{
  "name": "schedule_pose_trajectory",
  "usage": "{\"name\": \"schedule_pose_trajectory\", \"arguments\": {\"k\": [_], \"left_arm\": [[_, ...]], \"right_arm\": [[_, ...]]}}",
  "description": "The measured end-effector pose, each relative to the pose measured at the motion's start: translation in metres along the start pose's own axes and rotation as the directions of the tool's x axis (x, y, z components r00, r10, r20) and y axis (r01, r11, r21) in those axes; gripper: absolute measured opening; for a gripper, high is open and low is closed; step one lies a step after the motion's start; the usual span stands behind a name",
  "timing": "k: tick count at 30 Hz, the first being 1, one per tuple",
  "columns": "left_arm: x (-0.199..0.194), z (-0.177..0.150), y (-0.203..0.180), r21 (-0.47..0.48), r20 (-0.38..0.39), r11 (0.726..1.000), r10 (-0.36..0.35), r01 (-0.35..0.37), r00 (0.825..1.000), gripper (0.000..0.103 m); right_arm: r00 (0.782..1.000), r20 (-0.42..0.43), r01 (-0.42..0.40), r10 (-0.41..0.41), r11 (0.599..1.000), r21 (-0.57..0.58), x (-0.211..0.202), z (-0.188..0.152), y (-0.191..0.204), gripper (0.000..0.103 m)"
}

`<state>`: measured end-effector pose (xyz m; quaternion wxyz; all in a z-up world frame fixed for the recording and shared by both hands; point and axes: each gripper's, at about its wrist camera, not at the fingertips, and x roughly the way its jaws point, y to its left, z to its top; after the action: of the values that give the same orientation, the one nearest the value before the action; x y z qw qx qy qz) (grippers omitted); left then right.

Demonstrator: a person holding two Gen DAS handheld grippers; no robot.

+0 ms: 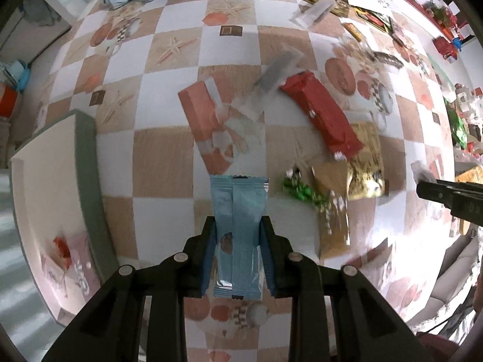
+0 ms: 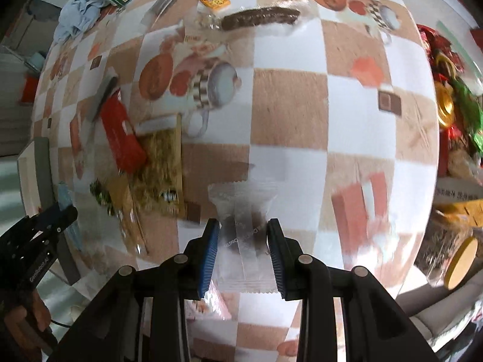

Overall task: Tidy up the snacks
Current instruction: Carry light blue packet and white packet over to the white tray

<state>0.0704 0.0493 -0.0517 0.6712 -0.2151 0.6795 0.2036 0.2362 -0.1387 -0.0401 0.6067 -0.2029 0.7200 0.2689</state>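
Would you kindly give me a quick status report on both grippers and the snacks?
Left gripper shut on light blue packet. Right gripper shut on clear packet. Green-rimmed tray on left; loose snacks, red packet among them, ahead.

Glossy blue foil wrapper [image 1: 238, 235]; clear plastic packet [image 2: 244, 235].

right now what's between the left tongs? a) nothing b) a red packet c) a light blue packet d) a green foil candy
c, the left wrist view shows the left tongs closed on a light blue packet, while the red packet and the green foil candy lie on the table beyond it.
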Motion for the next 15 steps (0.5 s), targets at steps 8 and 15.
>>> {"name": "schedule_pose_trajectory", "arguments": {"k": [8, 15], "left_arm": [[-0.022, -0.042, -0.011, 0.003, -0.009, 1.0, -0.014, 0.014, 1.0, 0.031], [-0.046, -0.078, -0.018, 0.0, 0.011, 1.0, -0.014, 0.014, 1.0, 0.031]], "right_arm": [[1.0, -0.009, -0.02, 0.02, 1.0, -0.005, -0.009, -0.053, 0.003, 0.035], [1.0, -0.009, -0.018, 0.018, 1.0, -0.019, -0.019, -0.06, 0.002, 0.035]]}}
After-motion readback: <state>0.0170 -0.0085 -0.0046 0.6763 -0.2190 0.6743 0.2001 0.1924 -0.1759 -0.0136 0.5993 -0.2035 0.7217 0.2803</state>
